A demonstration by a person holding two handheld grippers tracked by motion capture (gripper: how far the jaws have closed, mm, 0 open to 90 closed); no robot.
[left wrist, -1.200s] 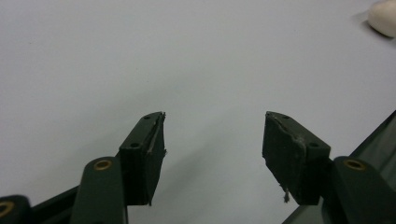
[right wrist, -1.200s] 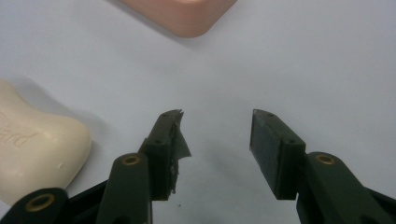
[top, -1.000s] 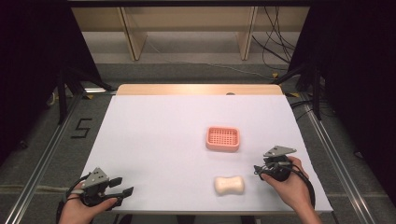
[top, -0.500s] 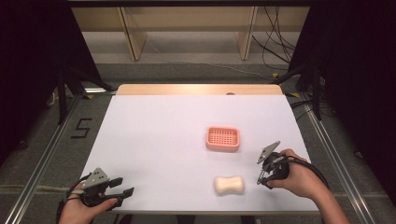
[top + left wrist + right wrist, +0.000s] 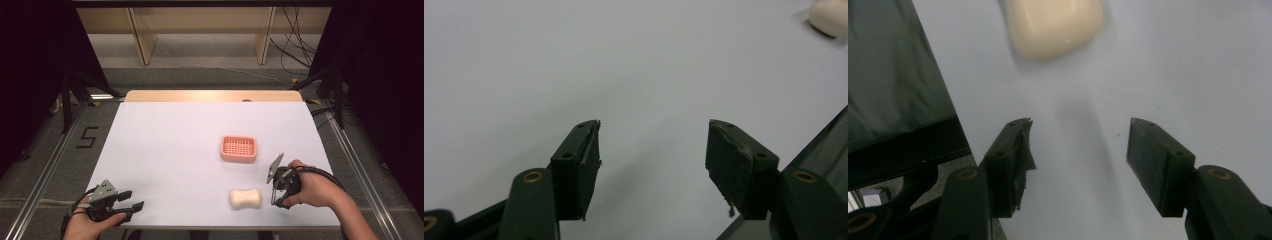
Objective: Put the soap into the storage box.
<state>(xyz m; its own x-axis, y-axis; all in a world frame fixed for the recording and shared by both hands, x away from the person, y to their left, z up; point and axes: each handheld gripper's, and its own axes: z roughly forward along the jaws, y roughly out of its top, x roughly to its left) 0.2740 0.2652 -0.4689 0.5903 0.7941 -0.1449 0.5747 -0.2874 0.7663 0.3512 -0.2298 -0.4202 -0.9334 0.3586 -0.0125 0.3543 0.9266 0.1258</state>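
Note:
A cream bar of soap [image 5: 245, 198] lies on the white table near its front edge. Behind it stands a pink slotted soap dish [image 5: 238, 148] with nothing in it. My right gripper [image 5: 273, 194] hovers just right of the soap, rolled on its side and pointing at it. Its jaws have just been opening and hold nothing. In the right gripper view the soap [image 5: 1053, 25] lies ahead of the open gripper [image 5: 1078, 135]. My left gripper [image 5: 131, 200] rests open at the front left corner. In the left gripper view the gripper [image 5: 654, 137] has only bare table between its jaws, with the soap [image 5: 831, 15] far off.
The white table top [image 5: 170, 145] has a wooden strip [image 5: 210, 96] along its far edge. The front edge runs close below the soap and both hands. Metal rails and dark floor flank the table.
The right hand has shifted left toward the soap and rolled, so its grey plate stands on edge. Its jaws, shut a second ago, now stand apart. The left gripper has stayed put.

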